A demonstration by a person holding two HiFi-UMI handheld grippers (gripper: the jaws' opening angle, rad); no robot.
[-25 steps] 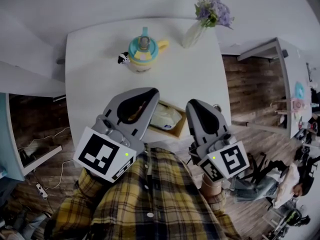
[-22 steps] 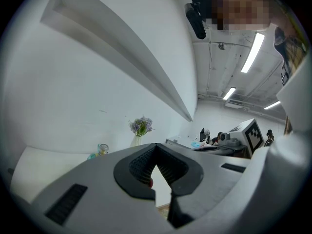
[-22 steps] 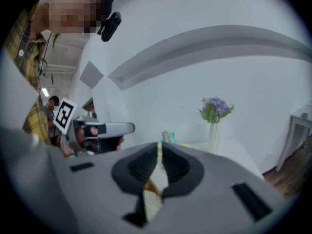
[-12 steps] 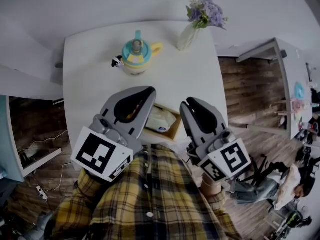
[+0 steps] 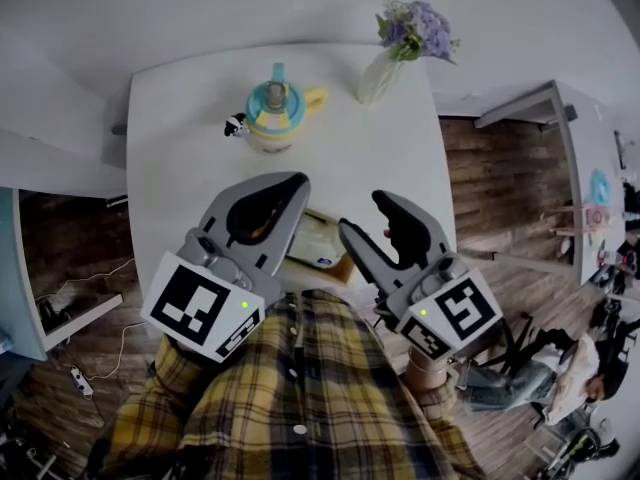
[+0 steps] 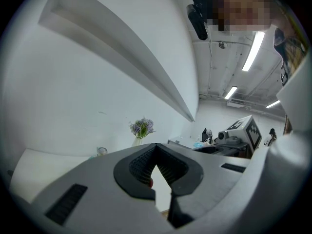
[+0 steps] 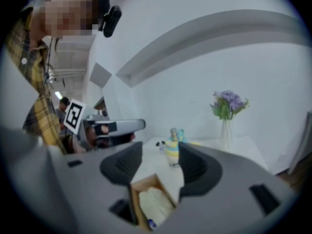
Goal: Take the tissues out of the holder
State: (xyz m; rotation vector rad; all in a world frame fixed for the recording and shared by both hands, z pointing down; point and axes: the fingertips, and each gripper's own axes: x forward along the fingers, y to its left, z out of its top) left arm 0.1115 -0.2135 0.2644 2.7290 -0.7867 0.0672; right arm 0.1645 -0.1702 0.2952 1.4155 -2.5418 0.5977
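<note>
Right gripper (image 5: 362, 216), head view: jaws had just spread, nothing pinched, over wooden holder (image 5: 340, 266) w/ tissue pack (image 5: 312, 246) inside. Left gripper view: left gripper (image 6: 156, 147) pressed shut. Right gripper view: pack lay below the gap; we judged removal not yet begun.

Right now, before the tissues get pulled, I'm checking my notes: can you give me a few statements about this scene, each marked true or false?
The right tool has its jaws apart. True; they have just been opening, and nothing is pressed between them.
The tissues are out of the wooden holder. False: they lie inside it.
The vase of purple flowers stands near the table's far edge. True.
The left tool grips the tissues. False: its jaws are together, no tissue between them.
The yellow and teal cup lies on its side. False: it stands upright.
</note>
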